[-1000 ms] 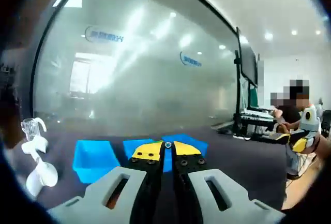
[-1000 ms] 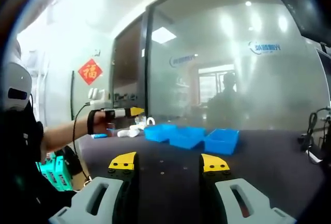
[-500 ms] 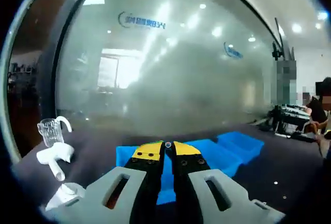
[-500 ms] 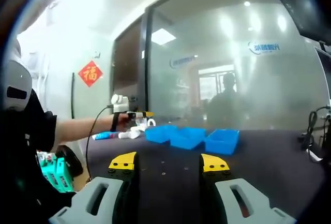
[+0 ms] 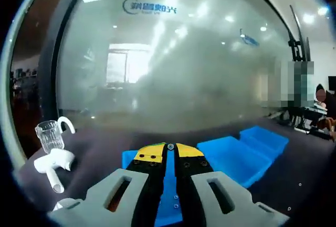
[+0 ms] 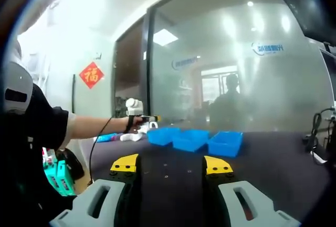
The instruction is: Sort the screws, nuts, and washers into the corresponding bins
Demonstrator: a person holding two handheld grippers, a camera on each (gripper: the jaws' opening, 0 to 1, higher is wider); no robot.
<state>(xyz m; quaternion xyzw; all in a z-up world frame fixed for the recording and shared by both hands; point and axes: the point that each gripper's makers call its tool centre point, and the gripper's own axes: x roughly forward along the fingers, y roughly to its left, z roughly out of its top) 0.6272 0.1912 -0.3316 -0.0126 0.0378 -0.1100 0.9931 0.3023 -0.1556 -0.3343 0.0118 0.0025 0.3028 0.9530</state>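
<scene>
A: What does the left gripper view give you?

B: The left tool (image 5: 170, 148) has its yellow-tipped jaws pressed almost together, pinching a small silver metal part (image 5: 170, 146) at the tips; I cannot tell whether it is a screw, nut or washer. It hangs above the nearest blue plastic bin (image 5: 169, 198), with two more blue plastic bins (image 5: 231, 156) just beside it to the right on the dark bench (image 5: 105, 151). A few tiny fasteners (image 5: 176, 205) lie inside the near bin. To the left stand a clear glass cup (image 5: 50, 136) and a white plastic fitting (image 5: 53, 163). A frosted glass wall (image 5: 168, 64) rises behind.

A: And the right gripper view?

B: The right tool (image 6: 171, 165) has its jaws spread wide with nothing between them, low over the dark bench (image 6: 273, 153). Small loose metal parts (image 6: 164, 175) dot the surface between the jaws. Farther off sits the row of three blue bins (image 6: 195, 139), touching one another. From the left, the person's bare arm (image 6: 94, 126) reaches out, holding the left tool (image 6: 149, 118) over the leftmost bin.
</scene>
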